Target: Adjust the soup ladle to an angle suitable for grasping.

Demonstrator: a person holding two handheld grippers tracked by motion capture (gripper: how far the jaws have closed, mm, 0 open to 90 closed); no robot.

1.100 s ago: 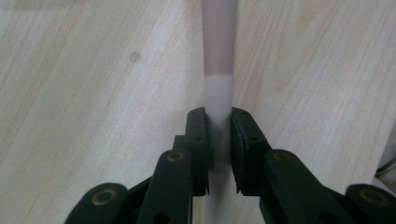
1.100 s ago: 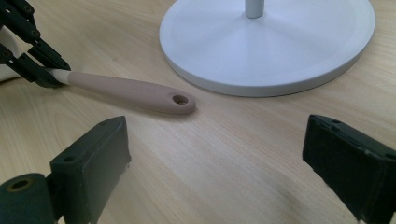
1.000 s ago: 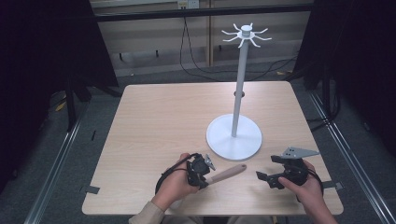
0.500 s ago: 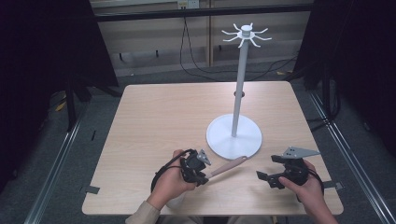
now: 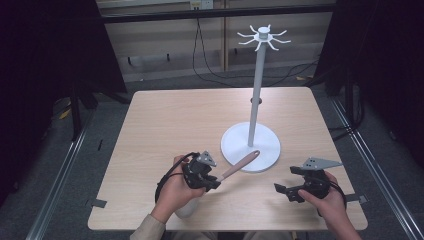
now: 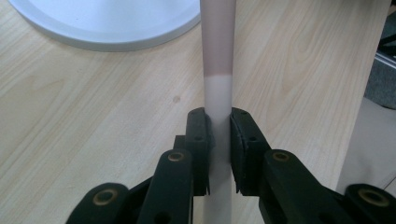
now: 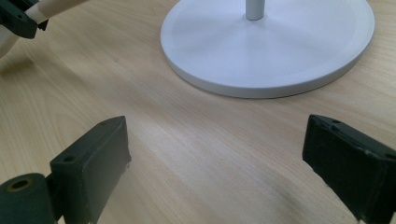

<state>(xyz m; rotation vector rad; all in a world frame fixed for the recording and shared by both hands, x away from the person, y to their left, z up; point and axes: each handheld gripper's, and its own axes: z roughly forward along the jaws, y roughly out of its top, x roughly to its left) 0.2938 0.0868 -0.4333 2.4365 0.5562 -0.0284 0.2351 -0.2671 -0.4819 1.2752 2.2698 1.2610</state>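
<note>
The utensil [image 5: 239, 165], a long handle that is pinkish at the far part and white near the grip, is now lifted off the table [image 5: 165, 125]. One second ago it lay flat on the wood in front of the person; now its far end points up and forward and hangs over the near rim of the stand's round base [image 5: 235, 147]. Its other end is hidden under the hand, so I cannot tell which kind of utensil it is.

The left gripper [image 5: 206, 179] is clamped on the white part of the handle; in the left gripper view the two black pads press on it from both sides [image 6: 218, 116]. The grip looks firm and the handle sits straight between the jaws.

The right gripper [image 5: 291, 191] rests near the table's front right corner with its jaws wide apart and nothing between them. It has not moved.

I judge that the pick-up is done and the next step is to carry the utensil up to the hooks [image 5: 263, 38] on top of the white stand [image 5: 256, 95], well above it
</note>
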